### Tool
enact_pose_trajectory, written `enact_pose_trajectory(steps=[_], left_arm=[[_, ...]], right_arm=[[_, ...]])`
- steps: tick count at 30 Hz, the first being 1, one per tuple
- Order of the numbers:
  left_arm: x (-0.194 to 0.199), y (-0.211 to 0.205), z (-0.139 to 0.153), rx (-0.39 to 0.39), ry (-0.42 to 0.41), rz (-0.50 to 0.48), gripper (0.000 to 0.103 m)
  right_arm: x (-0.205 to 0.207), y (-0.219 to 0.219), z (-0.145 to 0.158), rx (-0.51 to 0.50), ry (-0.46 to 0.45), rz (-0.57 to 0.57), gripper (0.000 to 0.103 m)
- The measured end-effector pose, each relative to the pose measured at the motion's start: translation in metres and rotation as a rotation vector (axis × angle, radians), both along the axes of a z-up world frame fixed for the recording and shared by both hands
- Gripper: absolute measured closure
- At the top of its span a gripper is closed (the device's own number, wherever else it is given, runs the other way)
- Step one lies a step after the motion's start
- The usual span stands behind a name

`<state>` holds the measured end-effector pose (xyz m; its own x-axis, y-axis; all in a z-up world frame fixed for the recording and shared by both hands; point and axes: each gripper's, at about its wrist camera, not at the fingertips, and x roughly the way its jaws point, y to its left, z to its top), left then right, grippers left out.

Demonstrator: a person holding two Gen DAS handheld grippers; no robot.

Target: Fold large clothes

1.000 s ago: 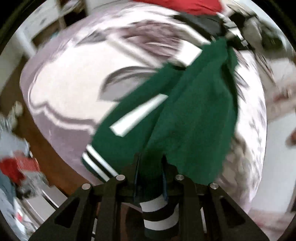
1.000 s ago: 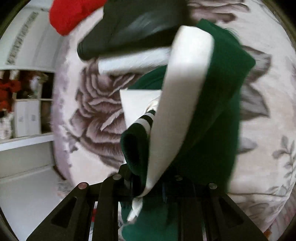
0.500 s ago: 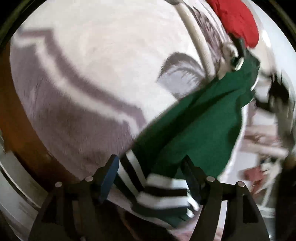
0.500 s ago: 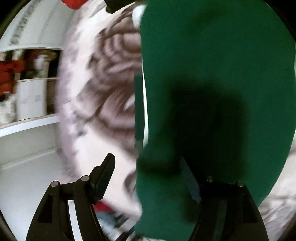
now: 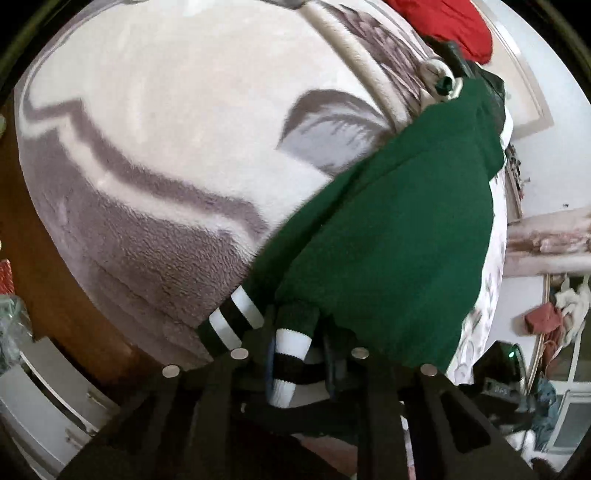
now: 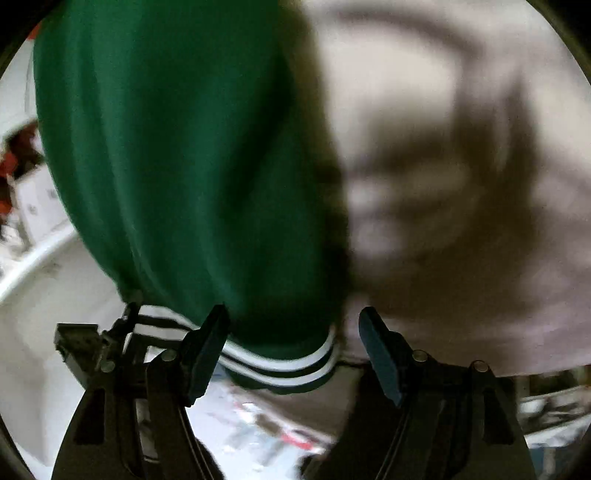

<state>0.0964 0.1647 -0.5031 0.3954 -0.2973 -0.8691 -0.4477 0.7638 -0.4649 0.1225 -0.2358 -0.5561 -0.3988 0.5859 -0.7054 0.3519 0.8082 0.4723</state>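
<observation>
A large green jacket with black-and-white striped ribbing lies across a grey and white fleece blanket on a bed. My left gripper is shut on the jacket's striped hem at the bed's near edge. In the right wrist view the jacket fills the left half, and its striped hem lies between the spread fingers of my right gripper, which is open. The other gripper shows at the left, holding the hem. The right wrist view is blurred.
A red garment and a dark item lie at the far end of the bed. A brown wooden bed frame runs along the left. Cluttered furniture stands at the right.
The left gripper closed on the striped hem after being open half a second ago. The right gripper let go of the jacket and swung round to the hem; the jacket now lies flatter.
</observation>
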Motion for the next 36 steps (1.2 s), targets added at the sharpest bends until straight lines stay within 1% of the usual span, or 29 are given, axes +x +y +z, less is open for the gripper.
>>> enact_pose_trajectory(steps=[1, 2, 3, 4, 5, 7, 8, 9, 10, 11, 12, 13, 14, 15, 16, 17, 19, 21, 23, 24, 27, 29, 30, 31, 32, 33, 34, 35, 36], left_arm=[[-0.003, 0.002, 0.002, -0.008, 0.006, 0.002, 0.088], [-0.003, 0.003, 0.004, -0.011, 0.01, 0.006, 0.088], [-0.003, 0.011, 0.006, -0.012, 0.012, 0.01, 0.088], [-0.003, 0.013, 0.007, -0.007, 0.014, 0.014, 0.088], [-0.008, 0.016, 0.006, 0.008, 0.018, 0.012, 0.088], [-0.009, 0.021, -0.009, 0.023, 0.038, -0.003, 0.087], [-0.009, 0.023, -0.02, 0.008, 0.049, -0.008, 0.087], [-0.002, 0.024, -0.024, -0.002, 0.055, -0.006, 0.087], [-0.001, 0.024, -0.025, -0.01, 0.059, -0.001, 0.083], [0.001, 0.025, -0.022, -0.03, 0.063, -0.001, 0.082], [0.002, 0.026, -0.018, -0.053, 0.06, -0.005, 0.081], [0.001, 0.026, -0.012, -0.081, 0.049, -0.011, 0.074], [-0.002, 0.027, -0.004, -0.073, 0.043, -0.01, 0.068], [-0.005, 0.029, 0.003, -0.066, 0.027, -0.009, 0.054], [-0.008, 0.032, 0.009, -0.07, 0.002, -0.011, 0.04], [-0.01, 0.035, 0.012, -0.075, -0.024, -0.009, 0.035], [-0.006, 0.043, 0.011, -0.073, -0.05, -0.018, 0.034], [0.006, 0.049, 0.004, -0.067, -0.053, -0.041, 0.034], [0.028, 0.054, -0.013, -0.115, -0.067, -0.103, 0.034], [0.037, 0.052, -0.02, -0.14, -0.07, -0.132, 0.034], [0.071, 0.047, -0.05, -0.269, -0.069, -0.212, 0.034], [0.08, 0.043, -0.057, -0.279, -0.068, -0.251, 0.034], [0.083, 0.039, -0.058, -0.27, -0.096, -0.277, 0.034], [0.083, 0.037, -0.057, -0.257, -0.12, -0.297, 0.04], [0.082, 0.034, -0.055, -0.231, -0.134, -0.322, 0.053], [0.081, 0.032, -0.053, -0.235, -0.147, -0.342, 0.084], [0.078, 0.033, -0.05, -0.257, -0.16, -0.348, 0.088], [0.073, 0.034, -0.046, -0.28, -0.167, -0.345, 0.091], [0.069, 0.036, -0.041, -0.3, -0.174, -0.346, 0.093]], right_arm=[[-0.007, 0.001, -0.004, 0.018, -0.011, -0.039, 0.072], [-0.014, 0.0, -0.003, 0.037, -0.027, -0.081, 0.076], [-0.019, 0.003, 0.002, 0.032, -0.039, -0.081, 0.081], [-0.021, 0.009, 0.01, 0.015, -0.065, -0.056, 0.084], [-0.023, 0.016, 0.018, 0.014, -0.087, -0.03, 0.085], [-0.03, 0.022, 0.019, 0.018, -0.08, -0.012, 0.085], [-0.032, 0.025, 0.015, 0.019, -0.076, -0.002, 0.085], [-0.031, 0.028, 0.009, 0.011, -0.082, 0.016, 0.085], [-0.028, 0.031, 0.004, 0.01, -0.084, 0.036, 0.082], [-0.024, 0.032, 0.002, 0.025, -0.082, 0.056, 0.079], [-0.019, 0.03, 0.001, 0.041, -0.074, 0.066, 0.071], [-0.017, 0.025, 0.002, 0.056, -0.068, 0.065, 0.06], [-0.015, 0.02, 0.005, 0.083, -0.067, 0.056, 0.054], [-0.015, 0.012, 0.008, 0.107, -0.08, 0.044, 0.042], [-0.014, 0.006, 0.01, 0.11, -0.095, 0.037, 0.039], [-0.013, 0.001, 0.009, 0.115, -0.106, 0.029, 0.039], [-0.013, 0.001, -0.003, 0.139, -0.1, 0.012, 0.037], [-0.017, 0.0, -0.014, 0.187, -0.09, -0.019, 0.036], [-0.023, 0.005, -0.025, 0.21, -0.089, -0.052, 0.035], [-0.025, 0.008, -0.031, 0.219, -0.093, -0.063, 0.031], [-0.028, 0.021, -0.043, 0.215, -0.119, -0.109, 0.027], [-0.028, 0.028, -0.049, 0.202, -0.124, -0.163, 0.026], [-0.029, 0.034, -0.05, 0.193, -0.135, -0.168, 0.026], [-0.03, 0.037, -0.048, 0.174, -0.155, -0.164, 0.032], [-0.032, 0.04, -0.046, 0.154, -0.176, -0.172, 0.04], [-0.035, 0.041, -0.045, 0.137, -0.189, -0.182, 0.058], [-0.039, 0.033, -0.039, 0.134, -0.199, -0.205, 0.064], [-0.043, 0.024, -0.032, 0.131, -0.208, -0.24, 0.07], [-0.045, 0.022, -0.026, 0.121, -0.215, -0.261, 0.072]])
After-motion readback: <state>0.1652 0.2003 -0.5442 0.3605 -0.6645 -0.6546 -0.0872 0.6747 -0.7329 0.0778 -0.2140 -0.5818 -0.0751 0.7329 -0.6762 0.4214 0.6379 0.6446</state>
